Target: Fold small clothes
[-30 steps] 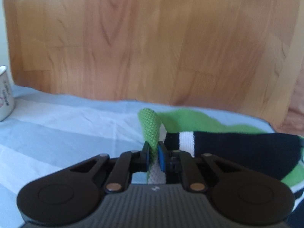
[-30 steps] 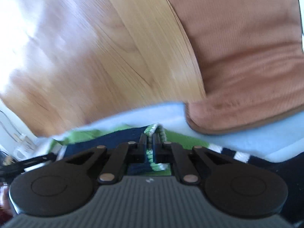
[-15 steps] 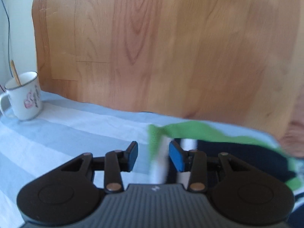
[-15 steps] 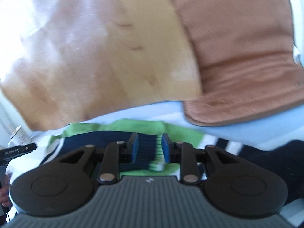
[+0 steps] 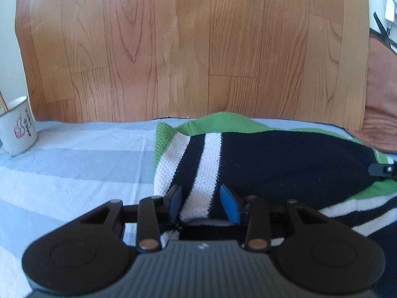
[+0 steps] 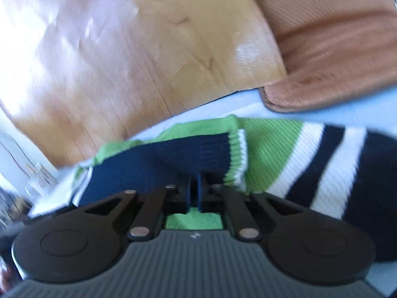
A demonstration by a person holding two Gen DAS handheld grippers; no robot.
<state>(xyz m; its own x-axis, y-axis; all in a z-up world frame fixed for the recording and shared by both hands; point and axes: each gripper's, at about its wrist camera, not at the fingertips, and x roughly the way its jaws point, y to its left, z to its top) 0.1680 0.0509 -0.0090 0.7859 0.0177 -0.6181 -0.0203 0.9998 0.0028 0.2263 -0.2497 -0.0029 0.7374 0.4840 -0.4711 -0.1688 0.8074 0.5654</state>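
A small knitted garment (image 5: 273,159) with navy, white and green stripes lies folded on a blue-and-white striped cloth (image 5: 74,168). My left gripper (image 5: 202,202) is open, its blue pads on either side of a white stripe at the garment's near edge, gripping nothing. In the right wrist view the same garment (image 6: 188,159) fills the middle. My right gripper (image 6: 194,193) has its jaws together, low over the navy fold; whether any fabric is pinched is hidden. The right gripper's tip shows in the left wrist view (image 5: 382,168) at the far right.
A white enamel mug (image 5: 17,126) stands on the cloth at the left. A wooden board (image 5: 193,49) rises behind the cloth. A brown ribbed cushion (image 6: 335,37) lies at the right, next to the garment.
Both grippers let go of the lifted garment edge, which dropped flat. My left gripper stays open. My right gripper opened, then closed its jaws again.
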